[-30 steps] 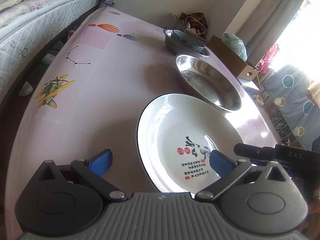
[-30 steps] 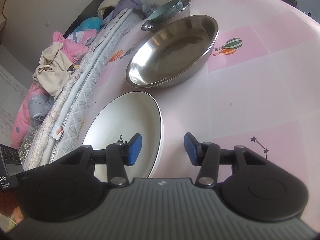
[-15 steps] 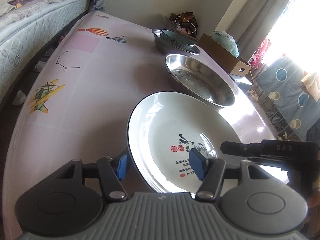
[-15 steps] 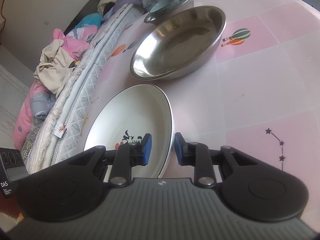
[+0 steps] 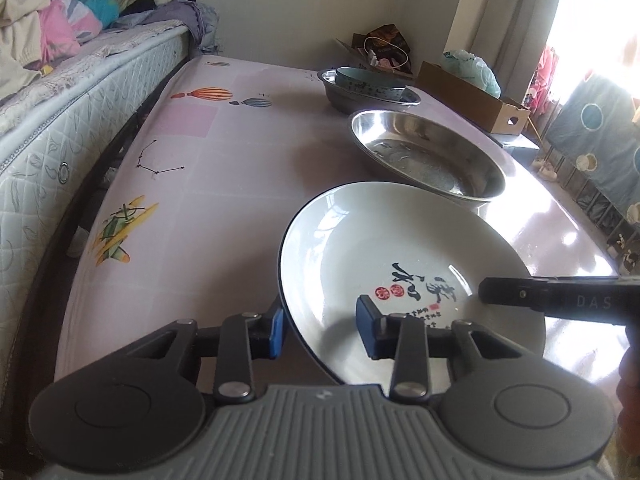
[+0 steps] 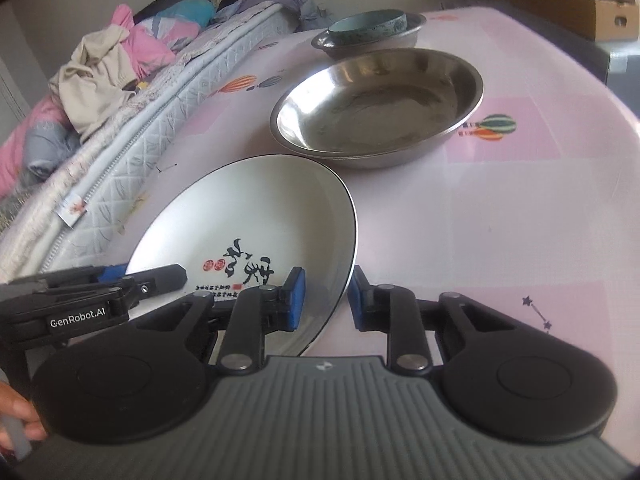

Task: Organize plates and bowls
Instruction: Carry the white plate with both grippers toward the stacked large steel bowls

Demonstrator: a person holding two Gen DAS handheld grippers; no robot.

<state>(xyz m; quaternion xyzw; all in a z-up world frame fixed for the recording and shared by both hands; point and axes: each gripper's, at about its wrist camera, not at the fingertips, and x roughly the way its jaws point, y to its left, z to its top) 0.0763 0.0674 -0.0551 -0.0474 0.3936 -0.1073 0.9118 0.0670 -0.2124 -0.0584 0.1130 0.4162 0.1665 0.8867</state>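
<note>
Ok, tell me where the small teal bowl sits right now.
The small teal bowl sits inside the small steel bowl at the table's far end, just beyond the large steel basin, near the cardboard box in the left wrist view.

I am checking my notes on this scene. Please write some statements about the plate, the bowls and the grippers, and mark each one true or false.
1. The white plate has its rim between the jaws of both grippers. True.
2. The large steel bowl holds the white plate. False: the plate is in front of it.
3. A teal bowl sits inside the small steel bowl. True.
4. The table has a plain green cover. False: it is pink with balloon pictures.
</note>
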